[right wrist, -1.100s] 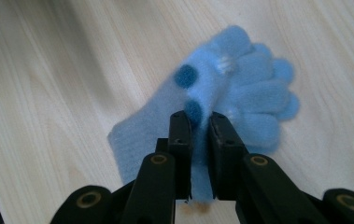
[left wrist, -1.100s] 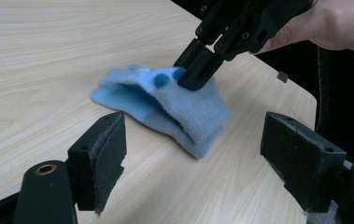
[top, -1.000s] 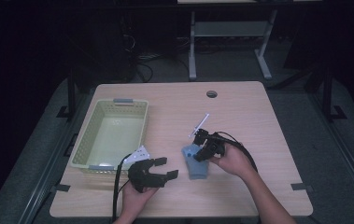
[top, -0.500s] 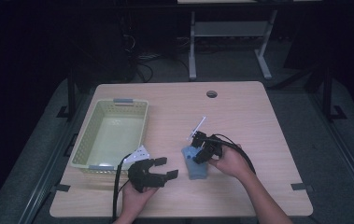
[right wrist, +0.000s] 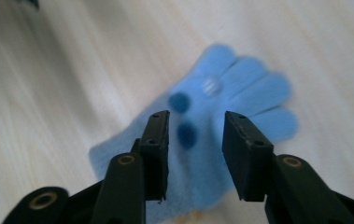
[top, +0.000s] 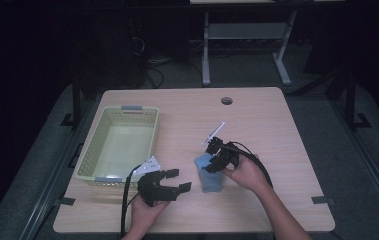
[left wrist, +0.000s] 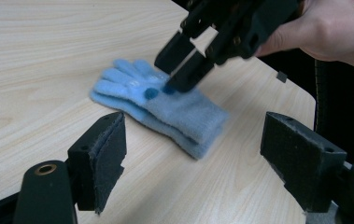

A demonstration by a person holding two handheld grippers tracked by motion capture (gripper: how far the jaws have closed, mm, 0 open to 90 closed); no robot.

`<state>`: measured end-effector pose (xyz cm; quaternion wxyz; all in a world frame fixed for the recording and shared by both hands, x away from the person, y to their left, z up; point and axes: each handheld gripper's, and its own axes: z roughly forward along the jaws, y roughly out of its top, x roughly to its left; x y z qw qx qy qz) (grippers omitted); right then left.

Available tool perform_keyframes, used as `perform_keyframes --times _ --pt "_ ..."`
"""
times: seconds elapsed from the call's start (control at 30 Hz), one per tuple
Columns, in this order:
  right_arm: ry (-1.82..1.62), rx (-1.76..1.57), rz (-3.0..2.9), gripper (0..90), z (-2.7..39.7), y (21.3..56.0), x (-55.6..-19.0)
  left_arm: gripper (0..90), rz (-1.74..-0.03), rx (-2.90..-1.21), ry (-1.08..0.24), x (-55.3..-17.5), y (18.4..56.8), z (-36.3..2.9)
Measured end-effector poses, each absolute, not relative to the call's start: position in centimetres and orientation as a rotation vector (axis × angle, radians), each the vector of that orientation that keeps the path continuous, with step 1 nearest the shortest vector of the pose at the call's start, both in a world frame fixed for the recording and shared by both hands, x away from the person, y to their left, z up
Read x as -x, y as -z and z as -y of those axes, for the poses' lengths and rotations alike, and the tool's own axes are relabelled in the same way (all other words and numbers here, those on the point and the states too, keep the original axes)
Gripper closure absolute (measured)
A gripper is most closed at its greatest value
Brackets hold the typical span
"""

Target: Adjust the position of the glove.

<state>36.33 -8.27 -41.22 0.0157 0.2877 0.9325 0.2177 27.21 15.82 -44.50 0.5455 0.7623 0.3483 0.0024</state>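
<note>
Glove (top: 208,172), light blue with dark dots, lies flat on the tabletop (top: 277,135) under the right gripper (top: 216,156), whose fingers (right wrist: 158,149) have just been spreading and stand apart above it. Left gripper (top: 173,181) rests nearby, fingers (left wrist: 102,154) wide apart, beside the green basket (top: 92,160).

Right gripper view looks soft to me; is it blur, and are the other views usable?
Right gripper view: blue glove and table grain smeared, jaws sharper. Left gripper view: glove crisp, right gripper slightly blurred. High view: dim, dark surroundings, table evenly lit, no glare.
</note>
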Motion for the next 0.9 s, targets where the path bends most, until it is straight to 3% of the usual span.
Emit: perform_keyframes --times 0.17,0.4,0.9 --pt "-0.691 -0.923 -2.874 82.0 8.1 41.5 -36.3 22.2 -0.823 -1.809 -0.01 -27.1 44.4 -15.8" --pt "-0.644 -0.946 -2.902 82.8 7.5 43.3 -36.2 22.5 -0.824 -1.811 -0.002 -27.1 44.6 -15.5" --pt "-0.875 -1.148 -2.791 51.3 11.0 42.1 -35.1 25.3 -0.834 -1.845 0.029 -27.1 44.6 -14.2"
